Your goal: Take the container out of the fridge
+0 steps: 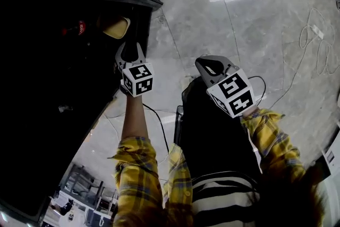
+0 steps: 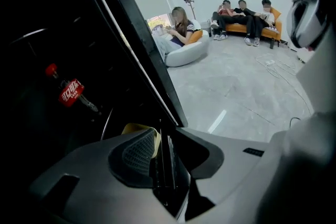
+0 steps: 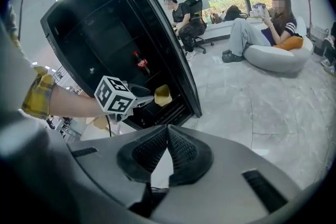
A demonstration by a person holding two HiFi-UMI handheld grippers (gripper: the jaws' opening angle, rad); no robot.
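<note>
The black fridge (image 1: 53, 87) stands open at my left, its inside dark. A yellow container (image 1: 117, 27) sits low at the front of it, by the door edge. My left gripper (image 1: 131, 49) reaches in to it. In the left gripper view the container (image 2: 134, 127) shows behind the left pad, and its yellow wall is pinched in the narrow gap of the left gripper (image 2: 157, 149). The right gripper view shows the same hold on the container (image 3: 163, 94). My right gripper (image 1: 204, 64) hangs outside over the floor, pads meeting with nothing between them (image 3: 168, 131).
A cola bottle (image 2: 71, 92) with a red label stands deeper in the fridge. The fridge door (image 2: 136, 44) slants just right of my left gripper. Cables (image 1: 313, 45) lie on the grey floor at right. People sit on a beanbag (image 3: 273, 55) and a far sofa (image 2: 247, 26).
</note>
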